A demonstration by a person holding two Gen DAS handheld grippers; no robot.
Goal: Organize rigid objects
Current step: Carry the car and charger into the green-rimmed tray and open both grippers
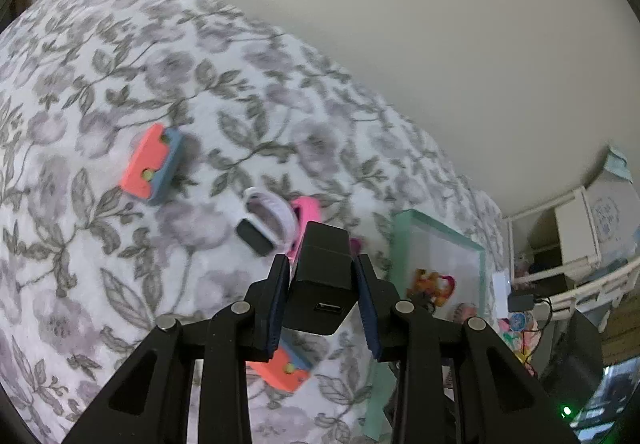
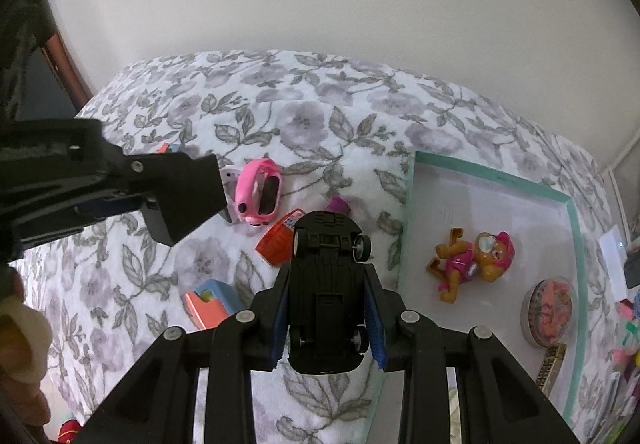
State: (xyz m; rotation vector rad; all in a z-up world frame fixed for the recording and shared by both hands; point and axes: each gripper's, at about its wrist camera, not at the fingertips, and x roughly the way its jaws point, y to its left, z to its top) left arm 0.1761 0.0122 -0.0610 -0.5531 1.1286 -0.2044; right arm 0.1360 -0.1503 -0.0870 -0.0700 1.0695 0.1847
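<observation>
Floral bedspread (image 2: 304,115) fills both views. At lower centre of the left wrist view, the left tool (image 1: 322,280) is clamped on a black USB charger (image 1: 320,280), stiff and smooth. At lower centre of the right wrist view, the right tool (image 2: 328,308) grips an upturned black toy car (image 2: 326,284) by its flanks; light, its wheels look fragile. Right of it lies the teal-rimmed tray (image 2: 576,228).

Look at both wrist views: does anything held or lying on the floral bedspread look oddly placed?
Yes. The black toy car clamped in the right gripper is belly-up, chassis and wheels facing the camera. In the green-rimmed white tray, the orange puppy figure in pink lies toppled on its side.
</observation>
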